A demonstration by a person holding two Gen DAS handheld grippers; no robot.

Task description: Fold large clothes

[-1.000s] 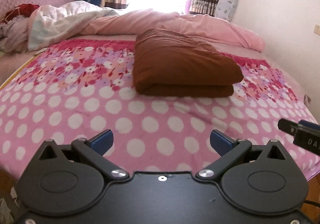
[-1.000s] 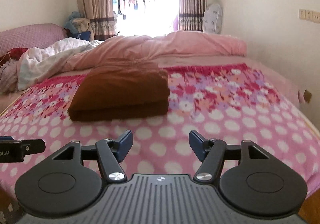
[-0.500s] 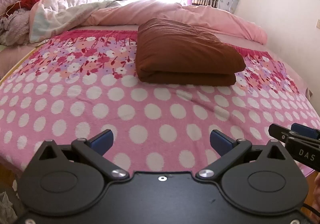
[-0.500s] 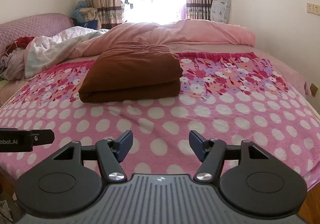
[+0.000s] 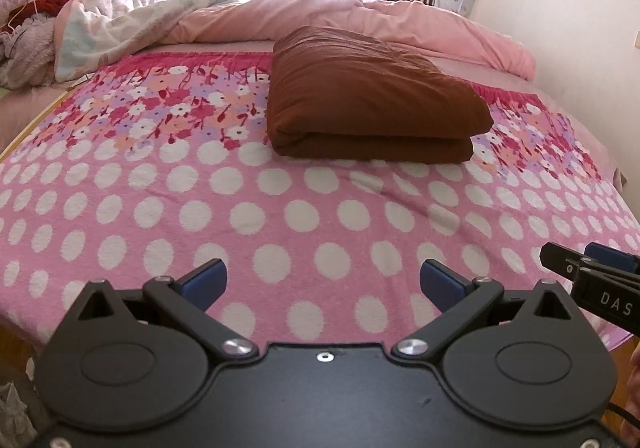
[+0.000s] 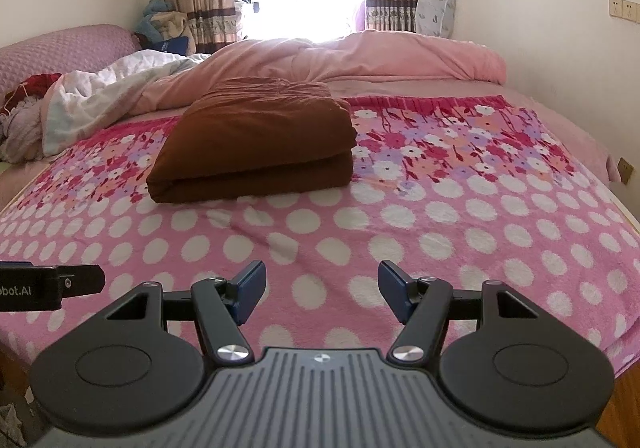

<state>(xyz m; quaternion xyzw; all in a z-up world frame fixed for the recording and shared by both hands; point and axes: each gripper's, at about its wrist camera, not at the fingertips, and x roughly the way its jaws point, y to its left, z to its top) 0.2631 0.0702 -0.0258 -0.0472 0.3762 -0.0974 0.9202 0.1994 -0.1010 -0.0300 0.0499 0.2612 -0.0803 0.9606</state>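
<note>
A brown garment (image 5: 372, 96) (image 6: 256, 136) lies folded into a thick rectangular bundle on the pink blanket (image 5: 280, 216) (image 6: 440, 216) with white dots and a flower band. My left gripper (image 5: 323, 282) hovers open over the blanket's near edge, well short of the bundle, with nothing between its blue pads. My right gripper (image 6: 321, 290) is also open and empty, at the near edge and to the right of the bundle. Each gripper shows at the side of the other's view: the right gripper (image 5: 592, 276) and the left gripper (image 6: 52, 286).
A rumpled pink duvet (image 6: 360, 56) and a white quilt (image 5: 132, 20) lie across the far half of the bed. Loose clothes (image 5: 24, 44) are heaped at the far left by a purple headboard (image 6: 60, 48). A wall runs along the right; curtains and a bright window stand behind.
Both views have tipped downward a little, so the bundle and bed sit lower and larger in frame. The bundle has not moved and both grippers stay open.
</note>
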